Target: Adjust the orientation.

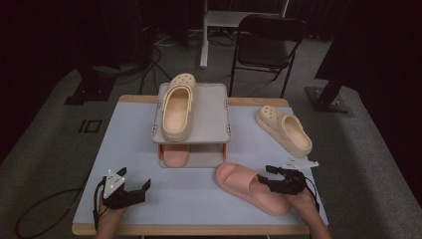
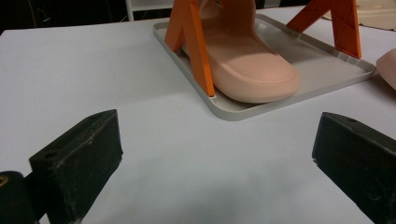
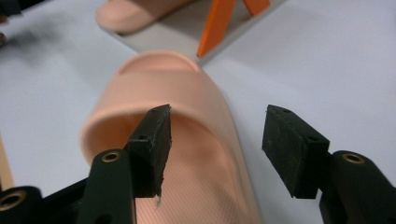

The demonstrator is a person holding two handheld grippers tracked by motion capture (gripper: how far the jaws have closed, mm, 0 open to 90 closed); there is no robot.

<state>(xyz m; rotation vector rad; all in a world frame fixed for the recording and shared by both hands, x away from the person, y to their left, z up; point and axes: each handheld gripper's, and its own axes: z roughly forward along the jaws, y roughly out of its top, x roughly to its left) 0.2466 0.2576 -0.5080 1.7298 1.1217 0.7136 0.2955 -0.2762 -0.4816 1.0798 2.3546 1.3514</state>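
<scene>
Right gripper (image 3: 212,140) is low over the loose pink slide (image 1: 251,188), jaws partly apart and astride the slide's outer side wall: one pad sits inside over the footbed, the other hangs outside above the table (image 1: 199,194), and neither pad looks pressed on the rubber yet. From the high view that slide lies at the near right of the table, toe strap pointing toward the grey two-tier rack (image 1: 191,122), its heel under the right hand. Here's the worry: a bite on that thin, soft side wall so close to the heel could let the slide fold or swing toe-down once lifted, and it may peel out of the pads. If the inner pad catches the textured footbed on the way down, it could shove the slide across the table instead of gripping it. The target looks like the lower shelf, where the matching pink slide (image 2: 243,60) already sits between orange posts (image 2: 196,46); a drooping toe could clip a post or the tray lip. A cream clog (image 1: 178,105) rides the top shelf, so a knock might shake it, and another clog (image 1: 284,130) lies just beyond the right gripper. Left gripper (image 2: 215,154) rests wide open, holding nothing, facing the rack.
</scene>
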